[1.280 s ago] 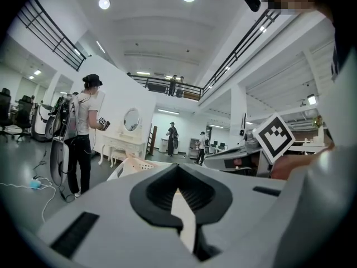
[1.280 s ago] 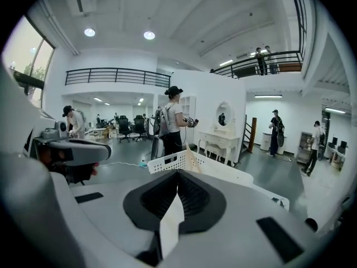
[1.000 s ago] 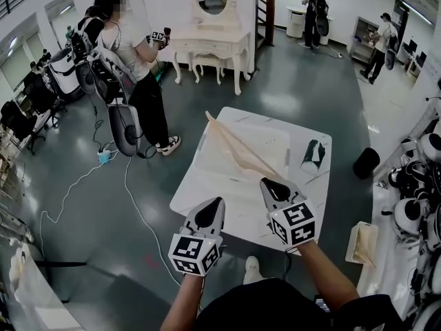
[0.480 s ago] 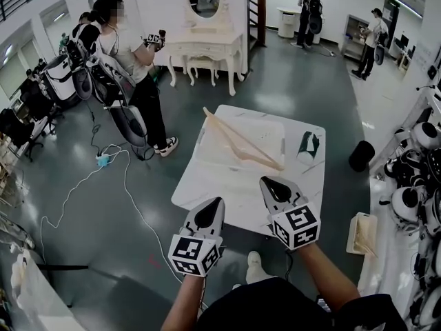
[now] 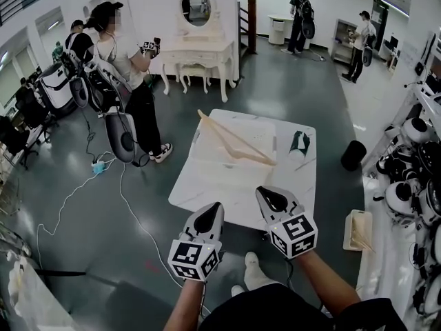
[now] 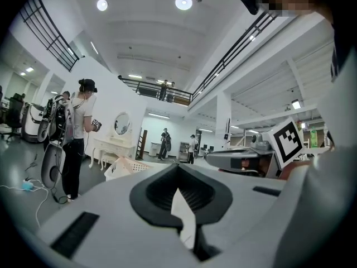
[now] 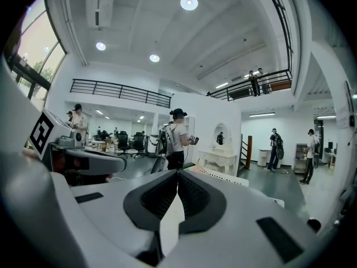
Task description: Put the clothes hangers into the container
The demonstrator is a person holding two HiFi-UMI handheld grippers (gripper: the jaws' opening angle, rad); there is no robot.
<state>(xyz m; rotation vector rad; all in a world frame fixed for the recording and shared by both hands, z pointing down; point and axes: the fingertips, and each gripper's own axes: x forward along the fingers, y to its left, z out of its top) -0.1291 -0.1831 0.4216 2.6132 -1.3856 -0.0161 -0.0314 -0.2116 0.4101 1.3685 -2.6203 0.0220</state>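
Observation:
Several pale wooden clothes hangers (image 5: 235,142) lie tilted in a white basket (image 5: 207,158) on the white table (image 5: 241,192); one end sticks up past the basket's far left rim. My left gripper (image 5: 209,216) and right gripper (image 5: 271,198) hover side by side at the table's near edge, short of the basket, both shut with nothing between the jaws. The left gripper view shows its shut tips (image 6: 178,175) with the basket (image 6: 129,166) beyond them. Past my right gripper (image 7: 177,177) in its own view, the basket rim (image 7: 218,176) shows.
A dark green item (image 5: 298,142) lies on the table's right side. A black bin (image 5: 353,155) and a tray of wood pieces (image 5: 358,229) are at the right beside shelves of helmets. A person (image 5: 131,81) stands left of the table near a white dresser (image 5: 196,50); cables cross the floor.
The table and basket have slid farther off and upward in the head view. Both grippers stay shut and hold their places in the picture.

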